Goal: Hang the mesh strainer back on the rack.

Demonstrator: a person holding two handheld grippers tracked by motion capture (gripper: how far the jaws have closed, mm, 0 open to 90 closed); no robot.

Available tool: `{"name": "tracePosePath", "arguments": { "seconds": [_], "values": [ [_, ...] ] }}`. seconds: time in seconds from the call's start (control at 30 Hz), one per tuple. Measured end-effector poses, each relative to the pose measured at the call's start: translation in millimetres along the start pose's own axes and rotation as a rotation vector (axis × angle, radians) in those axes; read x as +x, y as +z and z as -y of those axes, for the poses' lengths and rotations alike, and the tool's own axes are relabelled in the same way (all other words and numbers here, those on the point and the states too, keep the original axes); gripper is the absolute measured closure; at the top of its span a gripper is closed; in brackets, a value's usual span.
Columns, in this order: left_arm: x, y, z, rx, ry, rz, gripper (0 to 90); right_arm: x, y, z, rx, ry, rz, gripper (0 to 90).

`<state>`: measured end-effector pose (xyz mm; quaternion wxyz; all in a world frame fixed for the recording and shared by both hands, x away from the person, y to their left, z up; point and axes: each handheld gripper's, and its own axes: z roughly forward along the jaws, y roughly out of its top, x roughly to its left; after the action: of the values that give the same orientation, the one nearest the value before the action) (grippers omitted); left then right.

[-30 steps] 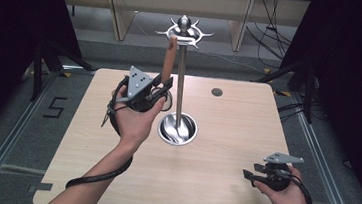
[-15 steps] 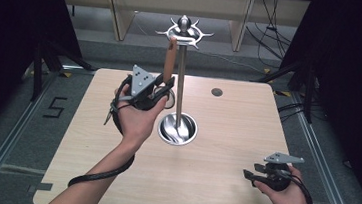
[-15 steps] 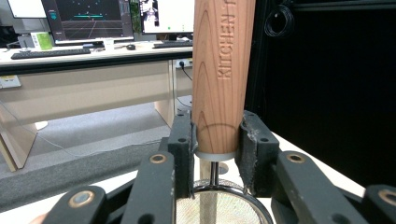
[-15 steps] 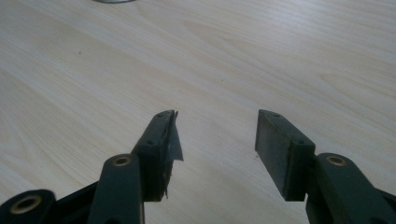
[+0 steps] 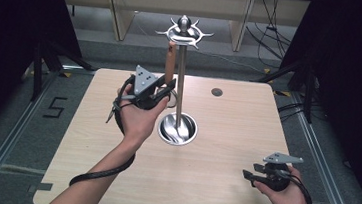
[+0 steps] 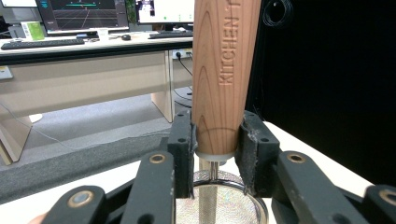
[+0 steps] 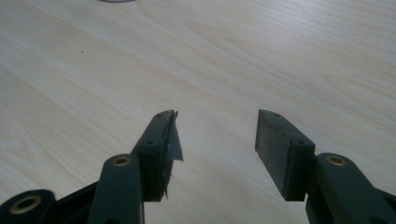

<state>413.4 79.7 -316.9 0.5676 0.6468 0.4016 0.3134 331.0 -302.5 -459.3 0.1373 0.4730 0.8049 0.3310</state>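
Note:
A utensil with a wooden handle [image 5: 170, 63] stamped "KITCHEN" [image 6: 224, 70] stands upright beside the pole of a metal hook stand [image 5: 181, 82]. The handle's top reaches up under the stand's crown of hooks [image 5: 183, 32]; whether it hangs on a hook I cannot tell. My left gripper [image 5: 168, 86] is shut on the handle's lower end, its pads [image 6: 184, 140] pressed on both sides. Below the handle a thin metal stem runs to a round mesh head [image 6: 219, 207]. My right gripper [image 5: 250, 171] rests low at the table's near right, open over bare wood [image 7: 215, 135].
The stand's shiny round base [image 5: 179, 129] sits at the middle of the light wooden table [image 5: 220, 196]. A small dark round hole [image 5: 216, 92] lies near the far edge. Black curtains flank both sides, and desks with monitors stand beyond the table.

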Motion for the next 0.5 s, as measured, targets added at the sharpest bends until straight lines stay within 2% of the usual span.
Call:
{"name": "tracePosePath", "arguments": {
  "seconds": [0.17,0.27,0.5],
  "values": [
    [1.6,-0.1,-1.2,0.017,0.005,0.017,67.2,1.9,0.5,-0.4,0.008,0.026,-0.015,48.7],
    [3.4,-1.1,-3.6,0.020,0.023,0.020,66.3,1.9,0.3,-0.6,0.007,0.029,-0.013,48.6],
    [5.6,-6.7,-6.7,0.039,0.018,0.042,60.8,1.7,0.1,-0.5,0.011,0.024,-0.009,48.6]
  ]
}}
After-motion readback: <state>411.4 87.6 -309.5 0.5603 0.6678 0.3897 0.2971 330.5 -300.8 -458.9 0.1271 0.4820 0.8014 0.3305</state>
